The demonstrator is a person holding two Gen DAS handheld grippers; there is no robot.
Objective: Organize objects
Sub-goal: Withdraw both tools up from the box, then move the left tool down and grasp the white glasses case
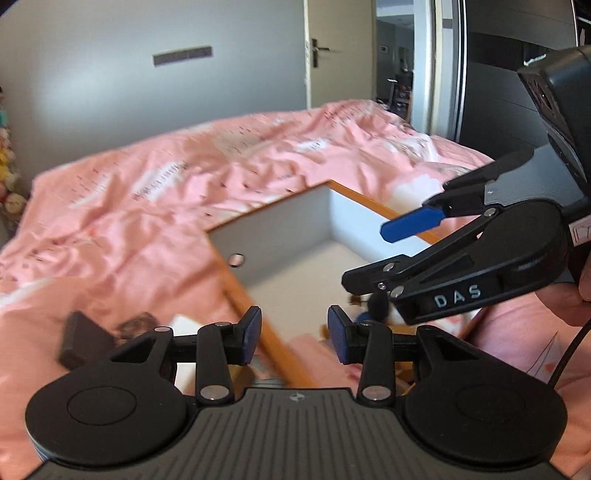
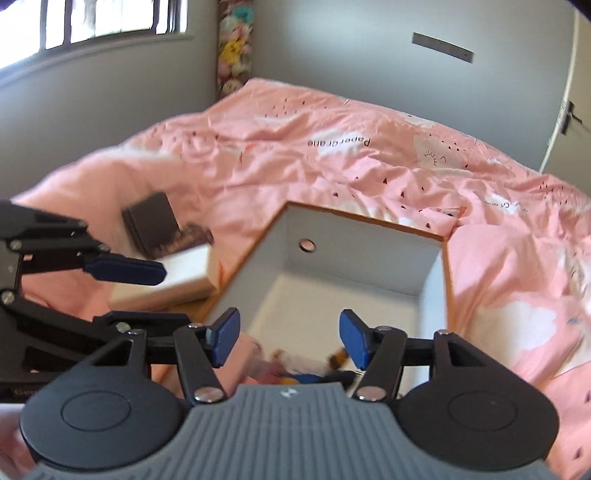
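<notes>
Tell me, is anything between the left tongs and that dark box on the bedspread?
Nothing visible. The left tongs are open and empty, and the dark box lies on the pink bedspread left of the white bin, with only bare bedding showing between them.

"DAS" on right gripper (image 1: 373,254); "Paper crane" on bedsheet (image 2: 369,162).

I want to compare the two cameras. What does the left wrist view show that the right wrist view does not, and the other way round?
Only the left wrist view shows the open door and the dark wardrobe at the far right.

Only the right wrist view shows the window and the stuffed toys in the corner.

Both show the pink bedding, the white box with small items at its near end, the dark object beside it, and both claws open: left claw, right claw.
</notes>
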